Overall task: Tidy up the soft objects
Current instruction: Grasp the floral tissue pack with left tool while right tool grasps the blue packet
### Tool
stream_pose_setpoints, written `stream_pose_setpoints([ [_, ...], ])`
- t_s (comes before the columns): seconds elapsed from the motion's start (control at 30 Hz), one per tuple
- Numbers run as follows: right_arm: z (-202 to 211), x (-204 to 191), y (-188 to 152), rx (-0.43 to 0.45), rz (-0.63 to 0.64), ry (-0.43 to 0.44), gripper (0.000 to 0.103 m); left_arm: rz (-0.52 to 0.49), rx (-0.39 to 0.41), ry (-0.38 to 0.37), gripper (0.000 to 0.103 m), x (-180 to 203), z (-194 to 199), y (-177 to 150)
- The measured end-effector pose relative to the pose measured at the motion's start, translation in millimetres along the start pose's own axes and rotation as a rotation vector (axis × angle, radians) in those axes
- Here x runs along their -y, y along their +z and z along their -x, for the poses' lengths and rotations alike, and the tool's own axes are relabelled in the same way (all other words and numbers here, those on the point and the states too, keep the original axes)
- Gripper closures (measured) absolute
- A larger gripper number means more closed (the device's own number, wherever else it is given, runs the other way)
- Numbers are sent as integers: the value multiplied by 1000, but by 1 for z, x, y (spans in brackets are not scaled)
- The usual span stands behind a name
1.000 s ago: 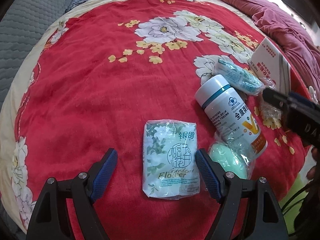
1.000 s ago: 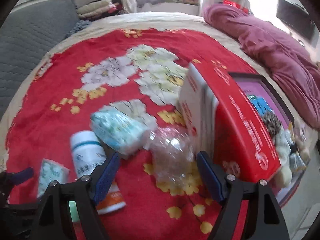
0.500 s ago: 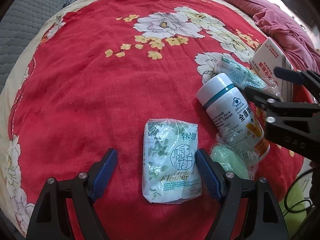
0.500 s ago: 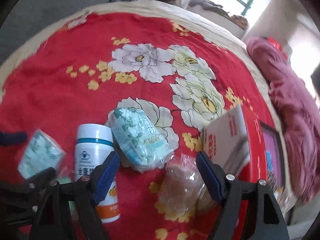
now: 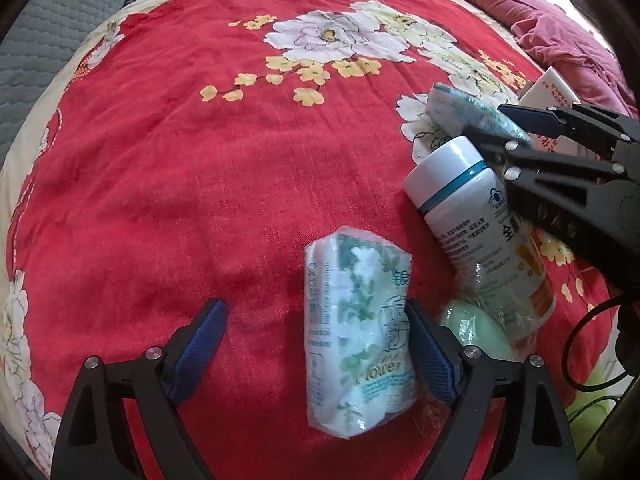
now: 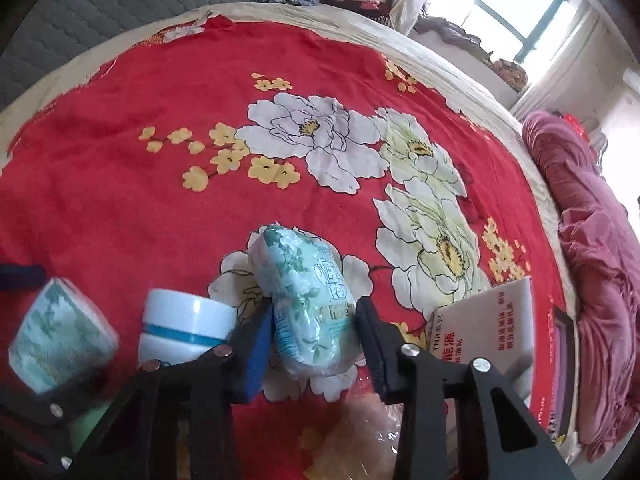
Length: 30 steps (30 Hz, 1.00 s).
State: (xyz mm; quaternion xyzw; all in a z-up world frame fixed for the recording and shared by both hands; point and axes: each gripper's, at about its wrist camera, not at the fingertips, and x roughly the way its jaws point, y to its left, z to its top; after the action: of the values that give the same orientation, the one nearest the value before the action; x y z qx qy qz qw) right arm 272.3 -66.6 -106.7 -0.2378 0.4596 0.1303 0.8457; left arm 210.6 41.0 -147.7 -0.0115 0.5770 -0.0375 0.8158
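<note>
A green-and-white flower-print tissue pack lies on the red floral blanket, tilted up against the right finger of my open left gripper. It also shows at the left of the right wrist view. A second tissue pack sits between the fingers of my right gripper, which is shut on it. In the left wrist view this pack shows at the right with my right gripper around it.
A white bottle with a teal band lies beside both packs, also in the right wrist view. A pale green bagged thing lies below it. A red-and-white box, a crinkled clear bag and a maroon quilt are at the right.
My right gripper has moved left from the clear bag to the second tissue pack and closed on it. My left gripper has shifted left; the first pack now leans on its right finger.
</note>
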Motion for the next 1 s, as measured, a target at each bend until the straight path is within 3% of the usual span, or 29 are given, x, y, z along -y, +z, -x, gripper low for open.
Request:
stream_pose_setpoints([
  [0.1,4,17,-2,22,-99,69,71,7,0,-4,13,-1,-1,1],
  [0.33,27,44,-13,63,-246,195,72,26,8,-13,15,-2,2,1],
  [0.43,36,51,-17,74,-276,223,73,31,16,-19,21,-2,5,1],
  [0.63,60,54,-25,103,-313,258,72,34,28,-58,52,-1,13,2],
  [1.0,101,45,-26,172,-301,285,72,41,85,-79,62,-4,36,-1],
])
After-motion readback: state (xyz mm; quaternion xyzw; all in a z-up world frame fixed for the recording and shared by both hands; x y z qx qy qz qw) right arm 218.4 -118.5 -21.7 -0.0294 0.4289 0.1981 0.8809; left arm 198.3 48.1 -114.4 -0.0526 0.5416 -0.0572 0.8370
